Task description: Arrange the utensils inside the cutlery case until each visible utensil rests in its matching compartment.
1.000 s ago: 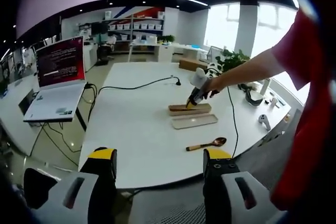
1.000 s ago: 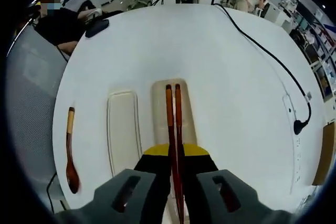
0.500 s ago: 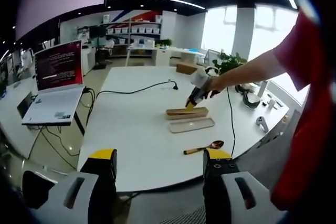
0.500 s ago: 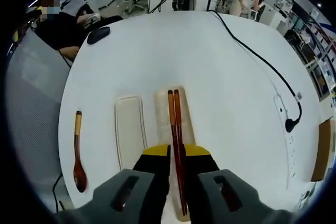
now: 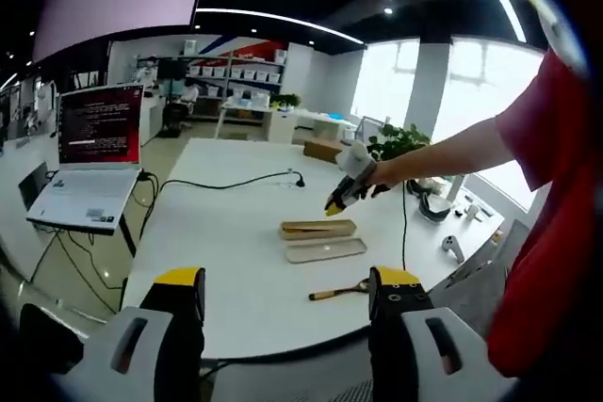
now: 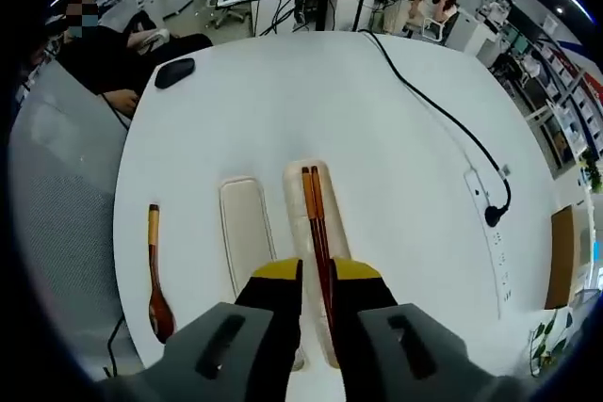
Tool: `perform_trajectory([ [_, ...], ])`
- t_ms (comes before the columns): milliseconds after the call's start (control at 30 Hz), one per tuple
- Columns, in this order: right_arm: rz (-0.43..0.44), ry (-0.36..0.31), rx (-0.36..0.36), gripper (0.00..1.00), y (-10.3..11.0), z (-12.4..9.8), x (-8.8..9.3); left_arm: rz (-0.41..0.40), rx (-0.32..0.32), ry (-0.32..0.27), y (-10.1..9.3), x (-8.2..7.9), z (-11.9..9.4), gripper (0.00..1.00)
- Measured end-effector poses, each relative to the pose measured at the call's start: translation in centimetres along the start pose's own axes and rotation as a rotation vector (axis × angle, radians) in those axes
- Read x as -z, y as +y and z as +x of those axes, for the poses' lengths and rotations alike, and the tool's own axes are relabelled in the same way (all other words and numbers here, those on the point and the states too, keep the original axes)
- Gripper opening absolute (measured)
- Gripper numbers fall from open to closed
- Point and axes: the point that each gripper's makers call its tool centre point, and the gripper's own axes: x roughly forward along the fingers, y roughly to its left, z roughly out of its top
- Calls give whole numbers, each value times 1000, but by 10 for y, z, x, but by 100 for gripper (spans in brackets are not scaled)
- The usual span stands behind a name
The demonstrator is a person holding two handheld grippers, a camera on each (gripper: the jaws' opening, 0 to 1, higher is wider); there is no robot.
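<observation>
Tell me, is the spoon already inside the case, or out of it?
Out. The spoon lies on the bare table, apart from the case, beside the lid.

Reddish-brown chopsticks [image 6: 316, 223], cream case [image 6: 311, 261]

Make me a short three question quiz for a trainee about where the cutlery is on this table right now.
1. True or false: the chopsticks lie in the cutlery case base.
2. Where is the wooden spoon? A) in the case base B) on the white table, on the far side of the case lid from the base C) in the left gripper
3. Fill in: the black computer mouse sits near the table's ____.

Key: 1 true; 2 B; 3 edge.
</observation>
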Motion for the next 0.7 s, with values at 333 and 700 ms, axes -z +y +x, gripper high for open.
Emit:
perform_trajectory([
  [333,-25,-20,44,12,21,-27,-8,-11,32,-53,-7,-6,-7,72],
  [700,-49,-36,49,11,44,-40,-2,-6,54,-47,-4,0,-12,72],
])
